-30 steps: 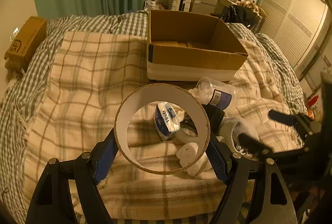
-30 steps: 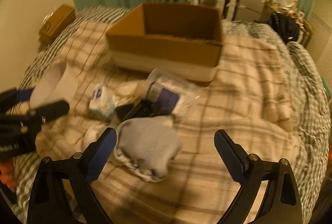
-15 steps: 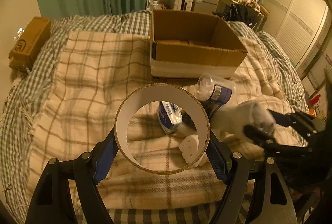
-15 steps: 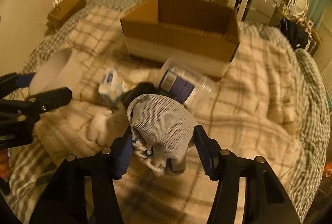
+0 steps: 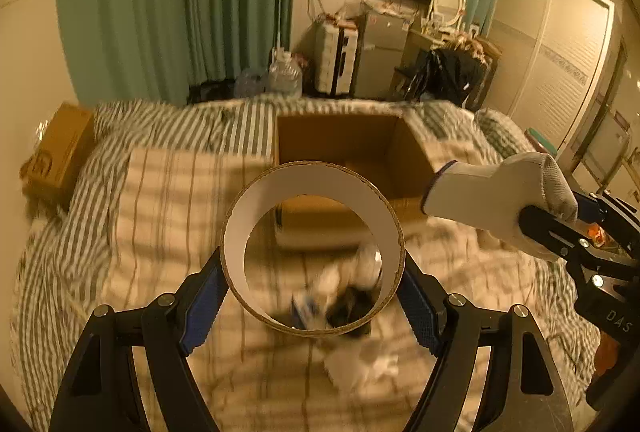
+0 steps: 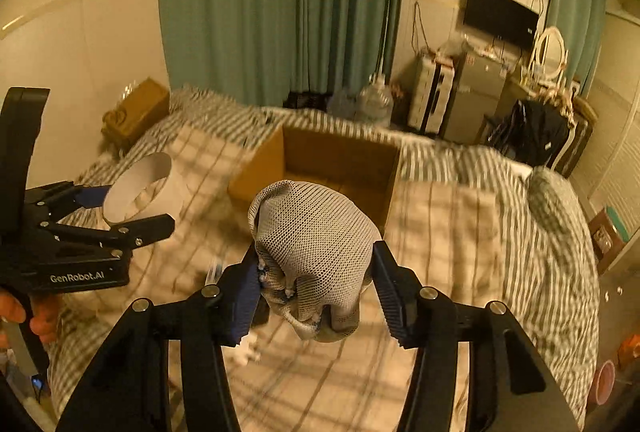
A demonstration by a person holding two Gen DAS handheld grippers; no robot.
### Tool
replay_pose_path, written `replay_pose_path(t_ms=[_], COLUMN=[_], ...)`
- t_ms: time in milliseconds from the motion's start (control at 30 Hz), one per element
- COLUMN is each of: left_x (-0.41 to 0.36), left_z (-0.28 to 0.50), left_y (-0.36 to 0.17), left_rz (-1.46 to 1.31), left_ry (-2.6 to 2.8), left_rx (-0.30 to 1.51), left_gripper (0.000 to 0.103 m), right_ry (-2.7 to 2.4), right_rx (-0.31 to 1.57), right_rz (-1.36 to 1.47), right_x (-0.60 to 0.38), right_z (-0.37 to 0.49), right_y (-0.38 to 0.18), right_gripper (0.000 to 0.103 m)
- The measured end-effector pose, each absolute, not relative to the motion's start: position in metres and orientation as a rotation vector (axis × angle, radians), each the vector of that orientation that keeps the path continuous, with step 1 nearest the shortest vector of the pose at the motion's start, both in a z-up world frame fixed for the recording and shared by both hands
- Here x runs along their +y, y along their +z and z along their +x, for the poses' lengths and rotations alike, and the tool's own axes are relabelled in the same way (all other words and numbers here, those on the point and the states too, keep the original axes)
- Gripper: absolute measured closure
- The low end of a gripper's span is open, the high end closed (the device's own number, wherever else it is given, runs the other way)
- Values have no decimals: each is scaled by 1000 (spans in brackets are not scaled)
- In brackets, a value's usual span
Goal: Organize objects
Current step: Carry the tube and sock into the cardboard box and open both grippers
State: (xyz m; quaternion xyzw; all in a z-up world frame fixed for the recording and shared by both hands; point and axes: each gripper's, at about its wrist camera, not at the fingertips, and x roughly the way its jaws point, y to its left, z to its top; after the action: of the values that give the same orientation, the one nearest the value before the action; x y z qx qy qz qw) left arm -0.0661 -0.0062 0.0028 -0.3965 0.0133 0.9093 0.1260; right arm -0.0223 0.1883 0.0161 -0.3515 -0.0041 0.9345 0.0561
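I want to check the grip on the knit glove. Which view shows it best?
The right wrist view: the glove fills the centre, its mesh sharp, pinched between the right tongs. The left wrist view shows the glove only from the side at the right edge, with one finger hiding part of it.

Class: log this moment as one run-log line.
left gripper: shut on tape ring | right gripper: shut on mesh cloth | cardboard box: open, ahead

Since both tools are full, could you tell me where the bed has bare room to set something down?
Free: the plaid blanket left of the cardboard box, out to the small brown box at the bed's edge, and the blanket right of the cardboard box toward the striped duvet. The cardboard box floor looks mostly bare. Crowded: the blurred pile in front of the box.
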Motion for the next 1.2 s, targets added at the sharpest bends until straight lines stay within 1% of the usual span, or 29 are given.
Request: replay_pose_path(t_ms=[200, 367, 533, 633, 667, 833, 933, 1033, 1067, 1100, 1133, 1167, 1200], left_x=[9, 25, 42, 45, 46, 55, 60, 62, 62, 62, 62, 63, 63], left_z=[-119, -174, -213, -226, -228, -227, -228, -231, -232, -232, -230, -229, -228], left_y=[22, 13, -18, -44, -50, -84, -94, -97, -97, -97, -96, -95, -94], left_rz=[-1074, -1054, -1052, -1072, -1074, -1076, -1086, -1101, -1107, -1109, -1103, -1089, -1085], left_ry=[2674, 2693, 2738, 2731, 2731, 2730, 2752, 2725, 2724, 2722, 2727, 2741, 2748], left_rx=[39, 45, 75, -7, -7, 55, 107, 68, 60, 56, 57, 59, 63], left_gripper=[22, 22, 22, 22, 22, 22, 22, 19, 14, 6, 3, 0, 0], right_ry=[2861, 2875, 2820, 2783, 2783, 2813, 2819, 2820, 2816, 2818, 2820, 2817, 2812], right_rx=[-41, -23, 95, 195, 220, 199, 192, 218, 232, 245, 248, 249, 250], right_rz=[-993, -950, -909, -873, -871, -875, -878, -848, -834, -822, -808, -793, -781], right_x=[198, 214, 242, 257, 260, 264, 268, 277, 280, 282, 284, 284, 285], right_z=[-72, -123, -164, -177, -179, -179, -180, -178, -177, -175, -173, -171, -168], right_y=[39, 41, 21, 2, -4, -40, -53, -54, -53, -51, -48, -46, -43], right_gripper=[53, 55, 56, 57, 57, 58, 57, 49, 42, 38, 27, 21, 20])
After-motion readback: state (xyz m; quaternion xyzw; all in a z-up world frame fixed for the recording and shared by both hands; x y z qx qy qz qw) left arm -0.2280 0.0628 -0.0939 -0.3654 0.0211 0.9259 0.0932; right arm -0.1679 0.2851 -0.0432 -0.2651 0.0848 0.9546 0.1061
